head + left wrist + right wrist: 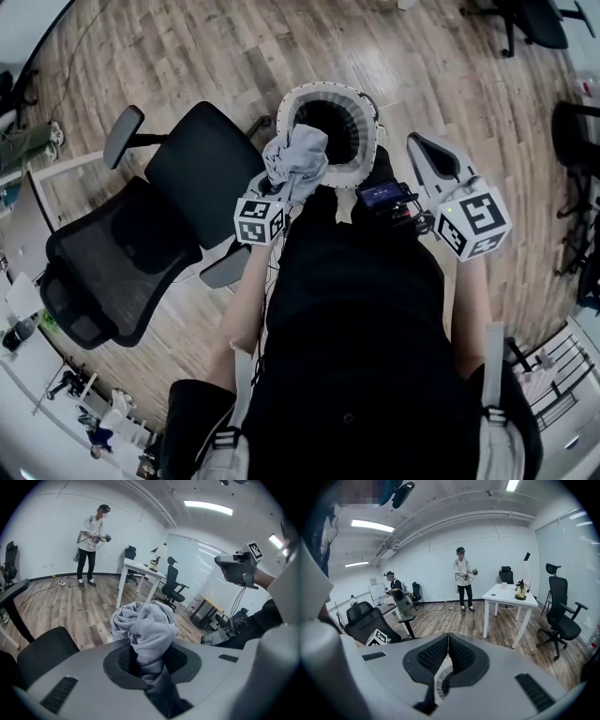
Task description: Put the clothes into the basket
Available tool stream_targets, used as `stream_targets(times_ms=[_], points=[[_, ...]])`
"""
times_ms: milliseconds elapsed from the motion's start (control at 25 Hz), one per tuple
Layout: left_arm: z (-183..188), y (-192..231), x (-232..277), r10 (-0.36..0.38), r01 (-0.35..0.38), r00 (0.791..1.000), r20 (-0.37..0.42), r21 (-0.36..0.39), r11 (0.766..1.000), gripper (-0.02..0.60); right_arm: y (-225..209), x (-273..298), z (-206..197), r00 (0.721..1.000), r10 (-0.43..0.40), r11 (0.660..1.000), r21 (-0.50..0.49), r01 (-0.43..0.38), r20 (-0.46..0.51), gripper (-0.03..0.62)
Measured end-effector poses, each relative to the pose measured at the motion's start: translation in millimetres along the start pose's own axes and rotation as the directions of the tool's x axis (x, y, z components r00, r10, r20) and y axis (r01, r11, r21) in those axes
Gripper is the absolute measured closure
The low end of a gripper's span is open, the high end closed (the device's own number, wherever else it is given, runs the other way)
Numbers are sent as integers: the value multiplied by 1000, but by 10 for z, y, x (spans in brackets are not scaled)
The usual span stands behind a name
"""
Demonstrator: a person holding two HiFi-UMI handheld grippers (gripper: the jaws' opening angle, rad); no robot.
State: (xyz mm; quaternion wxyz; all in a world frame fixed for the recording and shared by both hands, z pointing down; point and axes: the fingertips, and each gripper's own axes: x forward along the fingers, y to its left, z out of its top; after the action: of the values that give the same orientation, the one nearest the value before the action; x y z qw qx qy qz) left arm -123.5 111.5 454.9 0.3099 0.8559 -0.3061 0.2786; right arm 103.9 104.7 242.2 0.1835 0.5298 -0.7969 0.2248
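dark clothing on the person (356, 328) wearing the camera fills the lower middle of the head view, with both forearms reaching out toward a round basket (364, 111) with a white ribbed wall and a dark inside, which stands on the wooden floor (216, 56).

left gripper (281, 187) is over the basket's near-left rim, its 2 jaws pinching a bunched grey garment (295, 157). from above, the cloth overlaps the rim and part of the dark opening; whether it touches the rim cannot be told. in the left gripper view the left gripper (150, 660) has the garment (145, 625) squeezed between its pads, the bulk of it bulging out past the tips.

right gripper (422, 148) hangs just to the right of the basket, apart from the wall. in its own view the right gripper (447, 653) has its pads pressed together with nothing between them; the pale striped patch seen under them is probably the basket's wall.

left of the basket stands a black office chair (187, 178), its seat close to the rim. farther from the basket, the right gripper view shows a white table (511, 595) and 2 standing people (464, 581).
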Motion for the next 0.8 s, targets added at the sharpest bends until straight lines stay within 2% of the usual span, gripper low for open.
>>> stream_targets(times_ms=[120,280,440,680,800], points=[[120,-256,220,-10,10,1000,-7,-5,1000,488,-248,-9,51,1000,26,1000,3,-26,3,577],[259,-540,495,12,-12,1000,-14,-31,999,488,-574,27,94,994,106,994,-5,-106,-9,577],[355,-737,773,58,-59,998,-9,-116,992,488,-891,129,70,979,196,980,-19,-197,-46,577],[451,-926,1238,141,-144,990,-29,-268,953,488,-1437,368,-10,938,326,944,-13,-330,-120,577],[412,-950,1391,184,-185,982,-37,-335,924,487,-1603,497,-122,909,382,921,-15,-390,-169,577]])
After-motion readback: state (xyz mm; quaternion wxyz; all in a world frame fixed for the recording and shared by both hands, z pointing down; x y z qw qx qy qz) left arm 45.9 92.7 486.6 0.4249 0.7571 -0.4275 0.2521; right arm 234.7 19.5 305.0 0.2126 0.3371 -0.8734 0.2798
